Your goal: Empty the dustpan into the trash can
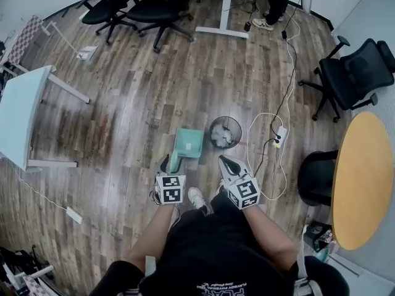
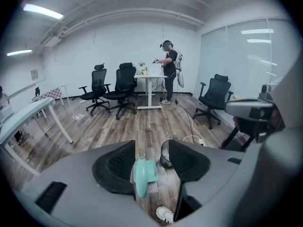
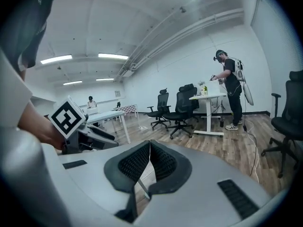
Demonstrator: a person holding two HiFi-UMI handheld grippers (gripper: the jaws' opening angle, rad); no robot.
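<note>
A teal dustpan (image 1: 188,143) lies flat on the wood floor with its handle toward me. Right beside it stands a round black mesh trash can (image 1: 225,132) with pale rubbish inside. My left gripper (image 1: 165,163) hovers over the handle end, open, nothing between its pads. Looking down through its jaws in the left gripper view, the left gripper (image 2: 150,145) frames the dustpan (image 2: 142,171) and a sliver of the trash can (image 2: 164,155) on the floor below. My right gripper (image 1: 225,162) is near the can, and in its own view the right gripper (image 3: 150,144) has its pads closed together, empty.
A white cable and power strip (image 1: 279,137) lie right of the can. A round wooden table (image 1: 361,177) and black chairs (image 1: 355,73) stand at the right, a white table (image 1: 21,113) at the left. Another person (image 1: 278,5) stands by a far desk. My shoe (image 1: 197,197) is below the dustpan.
</note>
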